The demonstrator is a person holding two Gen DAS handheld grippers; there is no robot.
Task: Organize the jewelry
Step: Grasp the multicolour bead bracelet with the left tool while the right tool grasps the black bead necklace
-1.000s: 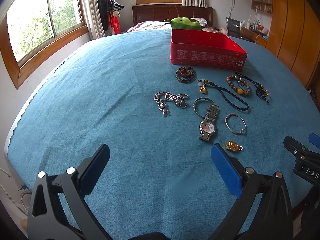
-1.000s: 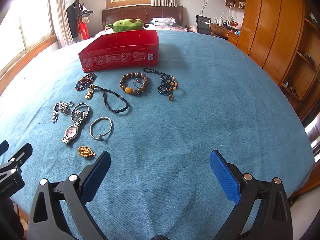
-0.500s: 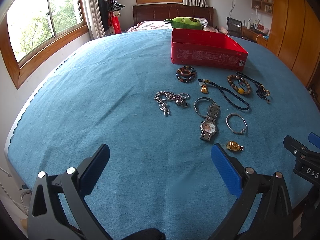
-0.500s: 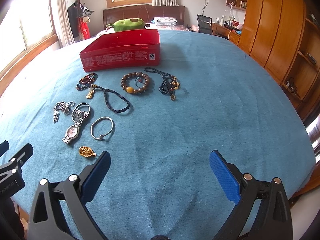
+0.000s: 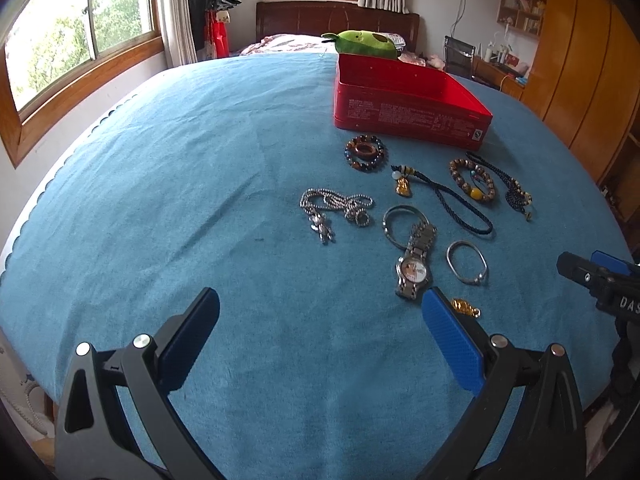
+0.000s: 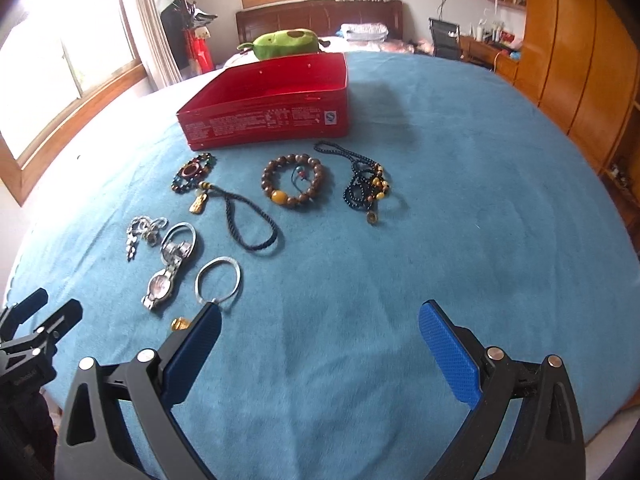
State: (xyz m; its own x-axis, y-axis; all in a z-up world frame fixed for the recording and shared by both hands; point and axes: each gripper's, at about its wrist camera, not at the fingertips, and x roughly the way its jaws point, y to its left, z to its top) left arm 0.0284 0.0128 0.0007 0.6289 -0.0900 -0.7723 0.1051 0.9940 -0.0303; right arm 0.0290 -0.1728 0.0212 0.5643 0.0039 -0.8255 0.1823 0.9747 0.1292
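Several pieces of jewelry lie on a blue cloth: a silver watch (image 5: pixel 414 266) (image 6: pixel 164 276), a silver bangle (image 5: pixel 466 262) (image 6: pixel 219 280), a silver chain (image 5: pixel 334 210) (image 6: pixel 144 232), a gold pendant (image 5: pixel 466 307) (image 6: pixel 180 323), a dark cord with a charm (image 5: pixel 444 198) (image 6: pixel 240 220), a brown bead bracelet (image 5: pixel 472 180) (image 6: pixel 293 180), a dark bead ring bracelet (image 5: pixel 365 153) (image 6: pixel 193 172) and a black bead string (image 5: pixel 516 196) (image 6: pixel 366 184). An open red tin (image 5: pixel 408 110) (image 6: pixel 272 120) stands behind them. My left gripper (image 5: pixel 320 320) and right gripper (image 6: pixel 320 332) are open, empty, near the front.
The blue cloth (image 5: pixel 180 160) covers a round table. A green plush toy (image 5: pixel 364 44) lies behind the tin. Windows are at left, wooden wardrobes (image 6: pixel 580 60) at right, a bed at the back. The right gripper shows at the left view's right edge (image 5: pixel 600 284).
Both grippers have moved forward toward the jewelry. The gold pendant now sits beside the left gripper's right finger and the right gripper's left finger. Nothing was picked up.
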